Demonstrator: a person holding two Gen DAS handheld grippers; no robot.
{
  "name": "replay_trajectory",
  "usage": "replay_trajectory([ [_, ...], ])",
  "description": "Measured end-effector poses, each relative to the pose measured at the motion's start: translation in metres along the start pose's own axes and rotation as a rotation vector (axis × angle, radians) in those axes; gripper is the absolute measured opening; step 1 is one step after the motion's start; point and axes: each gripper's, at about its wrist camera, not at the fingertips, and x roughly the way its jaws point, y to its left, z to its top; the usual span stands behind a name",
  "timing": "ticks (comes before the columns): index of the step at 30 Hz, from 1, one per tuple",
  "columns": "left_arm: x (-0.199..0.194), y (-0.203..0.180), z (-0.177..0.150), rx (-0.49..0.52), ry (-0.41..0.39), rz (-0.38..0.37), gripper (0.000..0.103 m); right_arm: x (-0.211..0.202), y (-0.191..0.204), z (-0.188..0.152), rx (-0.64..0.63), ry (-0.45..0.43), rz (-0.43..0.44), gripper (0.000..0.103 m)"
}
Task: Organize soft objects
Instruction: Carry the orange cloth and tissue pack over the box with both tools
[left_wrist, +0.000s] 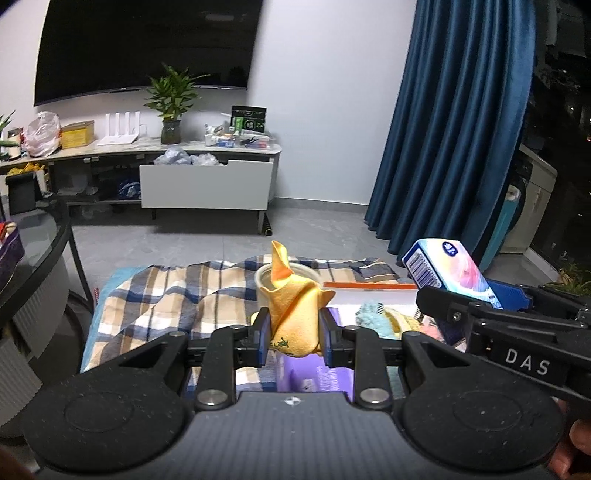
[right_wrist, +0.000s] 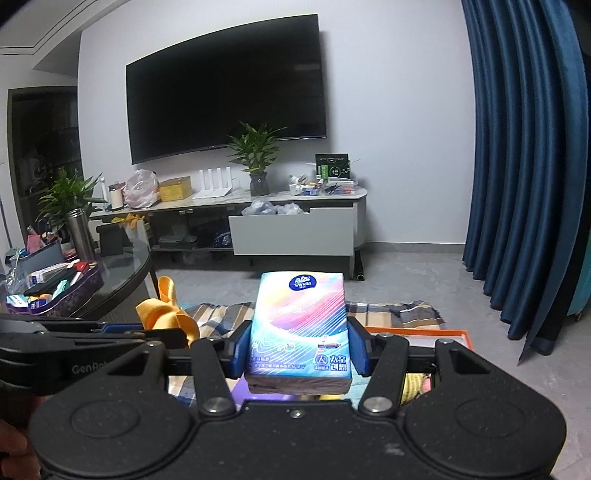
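Observation:
My left gripper (left_wrist: 294, 338) is shut on a bunched yellow cloth (left_wrist: 295, 310), held above a plaid blanket (left_wrist: 166, 295) on the floor. My right gripper (right_wrist: 298, 349) is shut on a colourful tissue pack (right_wrist: 301, 328), its blue pads pressing both long sides. From the left wrist view the tissue pack (left_wrist: 448, 264) sits at the right, raised, with the right gripper's body below it. The right wrist view catches the yellow cloth (right_wrist: 166, 315) at the left, above the left gripper's black arm. A white orange-rimmed tray (left_wrist: 369, 291) holds several soft items, among them a teal fuzzy one (left_wrist: 373, 317).
A round white container (left_wrist: 291, 278) stands on the blanket behind the cloth. A purple item (left_wrist: 314, 373) lies under the left gripper. A glass table (right_wrist: 122, 273) with clutter stands left, a TV cabinet (right_wrist: 295, 229) with an open drawer at the back, blue curtains (right_wrist: 524, 166) right.

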Motion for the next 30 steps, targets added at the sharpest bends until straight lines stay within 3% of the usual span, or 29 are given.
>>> replay_trajectory([
  [30,0.028,-0.062,-0.001,0.083,0.045,-0.125,0.028,-0.028,-0.075,-0.004,0.072,-0.028,-0.125,0.064],
])
